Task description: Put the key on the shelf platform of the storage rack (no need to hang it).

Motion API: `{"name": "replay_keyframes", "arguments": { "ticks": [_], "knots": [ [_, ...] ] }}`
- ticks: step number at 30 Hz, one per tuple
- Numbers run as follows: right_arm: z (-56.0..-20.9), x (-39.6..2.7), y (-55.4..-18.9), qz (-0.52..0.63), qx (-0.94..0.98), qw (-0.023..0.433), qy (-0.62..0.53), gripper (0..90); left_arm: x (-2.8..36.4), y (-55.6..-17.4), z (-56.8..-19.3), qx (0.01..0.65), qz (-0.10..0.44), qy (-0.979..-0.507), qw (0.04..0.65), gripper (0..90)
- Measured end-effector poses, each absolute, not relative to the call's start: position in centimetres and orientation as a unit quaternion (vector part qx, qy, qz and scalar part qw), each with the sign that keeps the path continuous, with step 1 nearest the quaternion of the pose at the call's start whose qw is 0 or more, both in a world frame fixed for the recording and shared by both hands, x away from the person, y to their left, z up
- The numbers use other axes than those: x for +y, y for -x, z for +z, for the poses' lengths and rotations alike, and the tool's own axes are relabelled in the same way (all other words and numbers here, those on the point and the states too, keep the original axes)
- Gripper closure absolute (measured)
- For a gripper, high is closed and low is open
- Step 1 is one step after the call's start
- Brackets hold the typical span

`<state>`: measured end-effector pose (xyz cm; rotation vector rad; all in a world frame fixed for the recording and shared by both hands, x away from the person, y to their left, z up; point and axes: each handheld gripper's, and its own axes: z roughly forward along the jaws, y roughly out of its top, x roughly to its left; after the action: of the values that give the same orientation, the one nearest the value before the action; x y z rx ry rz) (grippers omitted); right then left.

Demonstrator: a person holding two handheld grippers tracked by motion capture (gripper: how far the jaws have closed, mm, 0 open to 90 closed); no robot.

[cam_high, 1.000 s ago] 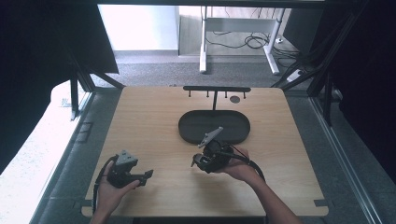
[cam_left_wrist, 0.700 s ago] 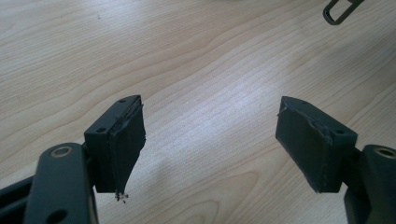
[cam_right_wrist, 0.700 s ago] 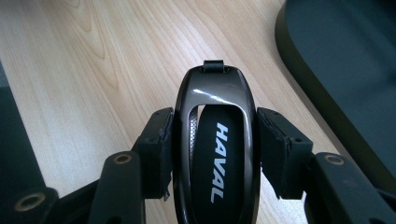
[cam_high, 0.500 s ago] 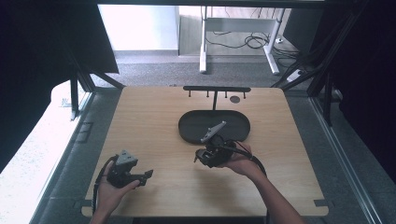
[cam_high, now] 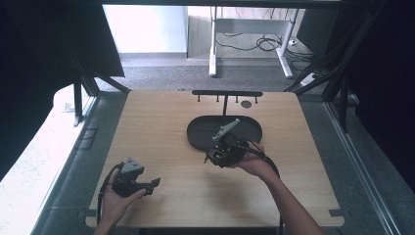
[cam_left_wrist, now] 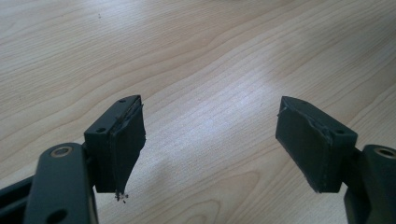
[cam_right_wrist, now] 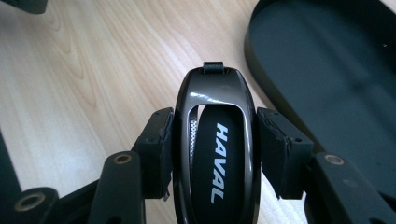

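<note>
My right claw [cam_right_wrist: 215, 140] grips the Haval key fob [cam_right_wrist: 215, 144] just beside the black tray [cam_right_wrist: 327, 70], probably its destination; left claw [cam_left_wrist: 210, 144] gapes, idle.

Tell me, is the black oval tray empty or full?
Empty: the black oval tray has a bare floor, and the key fob is outside it.

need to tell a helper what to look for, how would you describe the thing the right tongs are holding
Start at the pale wooden table and find the black oval tray near its middle. Just at the tray's near edge, the right tongs are clamped on a car key fob. It is a glossy, dark, elongated oval with HAVAL in white letters on its face and a small loop at its tip.
</note>
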<state>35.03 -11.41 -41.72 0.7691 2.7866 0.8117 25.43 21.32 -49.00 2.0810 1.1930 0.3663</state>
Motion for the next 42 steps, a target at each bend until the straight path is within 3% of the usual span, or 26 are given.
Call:
{"name": "replay_keyframes", "arguments": {
  "ticks": [42],
  "knots": [
    [-42.9, -12.2, -43.7, 0.260, 0.914, 0.078, -0.303, 49.8, 21.9, -25.5, -49.0, 0.467, 0.140, -0.799, 0.352, 24.3]
  ]
}}
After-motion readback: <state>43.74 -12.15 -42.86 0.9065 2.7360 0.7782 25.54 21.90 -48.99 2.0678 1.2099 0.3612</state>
